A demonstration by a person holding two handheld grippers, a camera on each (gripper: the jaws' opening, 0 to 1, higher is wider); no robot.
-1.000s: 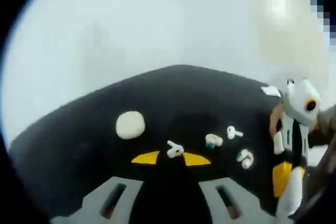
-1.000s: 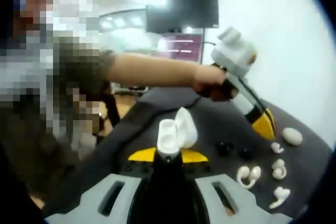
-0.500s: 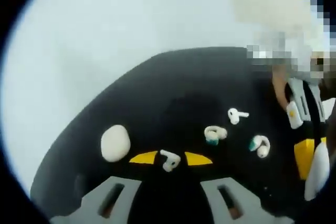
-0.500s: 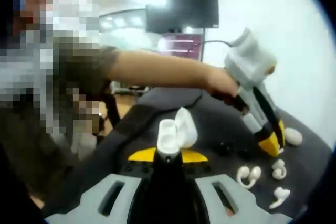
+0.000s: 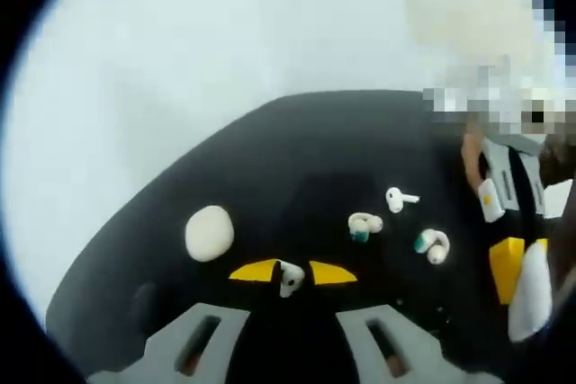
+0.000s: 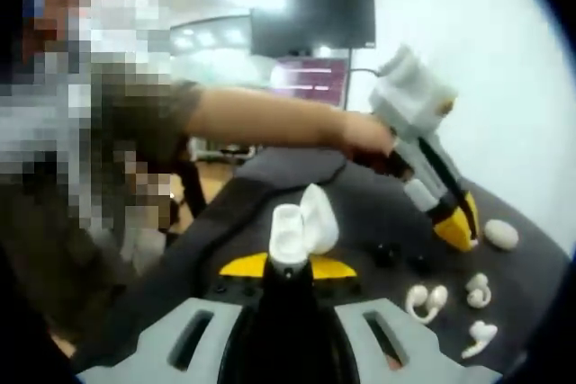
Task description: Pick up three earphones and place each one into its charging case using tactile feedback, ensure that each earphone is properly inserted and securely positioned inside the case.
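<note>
Our left gripper (image 5: 293, 272) has its yellow tips clamped on a small white earphone (image 5: 290, 278) over the black mat (image 5: 297, 150). Our right gripper (image 6: 288, 266) pinches the glossy white charging case (image 6: 301, 225), lid flipped open, held upright. Three more earphones lie apart on the mat: a stemmed one (image 5: 399, 198) and two hook-shaped ones (image 5: 364, 225) (image 5: 431, 245). A smooth oval closed case (image 5: 209, 232) rests farther left.
</note>
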